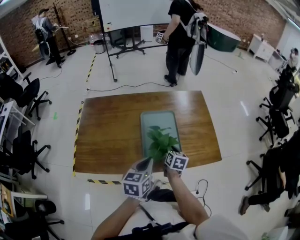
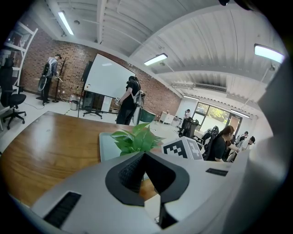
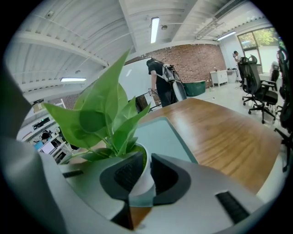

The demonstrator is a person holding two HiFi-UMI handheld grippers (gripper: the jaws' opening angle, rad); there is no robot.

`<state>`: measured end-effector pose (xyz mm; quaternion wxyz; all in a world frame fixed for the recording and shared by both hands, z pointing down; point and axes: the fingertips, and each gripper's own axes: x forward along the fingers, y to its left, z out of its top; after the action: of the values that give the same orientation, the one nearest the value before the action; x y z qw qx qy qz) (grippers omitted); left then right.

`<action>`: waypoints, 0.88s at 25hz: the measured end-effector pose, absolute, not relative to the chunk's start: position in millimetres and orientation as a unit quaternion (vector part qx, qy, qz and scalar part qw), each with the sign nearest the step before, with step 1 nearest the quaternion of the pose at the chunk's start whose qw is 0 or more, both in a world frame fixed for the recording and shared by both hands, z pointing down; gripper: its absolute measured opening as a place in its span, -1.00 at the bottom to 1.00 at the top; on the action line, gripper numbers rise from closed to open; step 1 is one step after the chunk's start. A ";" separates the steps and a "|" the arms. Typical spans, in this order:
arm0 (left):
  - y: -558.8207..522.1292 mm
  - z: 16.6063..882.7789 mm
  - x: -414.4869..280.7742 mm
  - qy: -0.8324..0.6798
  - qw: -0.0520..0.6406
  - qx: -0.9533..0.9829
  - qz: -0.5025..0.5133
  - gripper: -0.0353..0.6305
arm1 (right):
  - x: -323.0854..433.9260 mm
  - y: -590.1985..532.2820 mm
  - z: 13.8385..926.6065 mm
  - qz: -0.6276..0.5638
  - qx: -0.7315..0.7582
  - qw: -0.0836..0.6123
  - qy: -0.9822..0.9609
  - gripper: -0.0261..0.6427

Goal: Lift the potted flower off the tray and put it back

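Note:
The potted flower (image 1: 161, 143), green leaves in a small white pot (image 3: 145, 180), stands at the near end of the pale green tray (image 1: 159, 119) on the wooden table (image 1: 108, 131). In the right gripper view my right gripper (image 3: 143, 175) is shut on the pot's rim, one dark pad on each side, with the leaves (image 3: 98, 114) rising above the jaws. In the head view the right gripper (image 1: 166, 163) sits under the foliage. My left gripper (image 1: 146, 164) hovers just left of the plant (image 2: 135, 139), near the table's front edge, shut with nothing in it.
A person (image 1: 180, 37) stands beyond the table's far edge by a whiteboard (image 1: 133, 14). Another person (image 1: 44, 33) is at the back left. Office chairs (image 1: 276, 112) line both sides. Yellow-black tape (image 1: 77, 136) marks the floor along the table's left and front.

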<state>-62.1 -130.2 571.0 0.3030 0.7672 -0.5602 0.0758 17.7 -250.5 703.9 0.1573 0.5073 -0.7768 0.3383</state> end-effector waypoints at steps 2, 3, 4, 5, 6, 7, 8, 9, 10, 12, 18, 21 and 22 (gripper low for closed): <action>-130.3 569.6 -62.4 -0.560 0.303 0.767 0.075 -0.91 | 19.6 -251.4 703.1 0.340 0.511 0.153 -0.775 -0.77; -130.0 569.5 -62.8 -0.561 0.302 0.767 0.075 -0.91 | 20.1 -251.5 703.2 0.341 0.512 0.152 -0.774 -0.78; -129.3 569.9 -63.4 -0.561 0.303 0.767 0.075 -0.91 | 20.4 -251.3 703.5 0.343 0.513 0.150 -0.773 -0.78; -128.3 570.5 -63.9 -0.561 0.303 0.767 0.075 -0.90 | 20.7 -250.9 703.7 0.344 0.514 0.148 -0.772 -0.79; -127.5 571.0 -64.1 -0.561 0.303 0.767 0.075 -0.91 | 21.3 -250.6 703.8 0.345 0.515 0.146 -0.771 -0.79; -127.1 571.1 -63.9 -0.561 0.304 0.767 0.075 -0.90 | 22.2 -250.7 703.8 0.346 0.516 0.144 -0.770 -0.79; -127.3 571.1 -63.6 -0.560 0.304 0.767 0.075 -0.90 | 23.4 -251.1 703.6 0.347 0.517 0.142 -0.770 -0.80; -127.7 570.9 -63.3 -0.560 0.304 0.767 0.075 -0.91 | 24.8 -251.7 703.4 0.348 0.518 0.140 -0.768 -0.80; -128.2 570.7 -63.2 -0.560 0.303 0.767 0.075 -0.90 | 26.2 -252.2 703.2 0.350 0.519 0.138 -0.768 -0.80; -128.6 570.4 -63.5 -0.560 0.303 0.767 0.075 -0.90 | 28.3 -252.1 703.2 0.352 0.521 0.134 -0.766 -0.80; -129.7 570.5 -64.2 -0.556 0.301 0.771 0.078 -0.91 | 36.1 -256.3 697.8 0.359 0.531 0.116 -0.759 -0.81; -130.0 571.6 -63.9 -0.555 0.301 0.772 0.079 -0.91 | 43.9 -262.5 690.1 0.358 0.538 0.102 -0.756 -0.81; -130.7 571.8 -62.9 -0.554 0.301 0.772 0.079 -0.90 | 48.4 -266.0 686.7 0.357 0.542 0.098 -0.755 -0.81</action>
<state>-62.9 -130.7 571.8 0.3012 0.7722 -0.5538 0.0792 48.4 -266.0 686.7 0.0978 0.5416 -0.7548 0.3570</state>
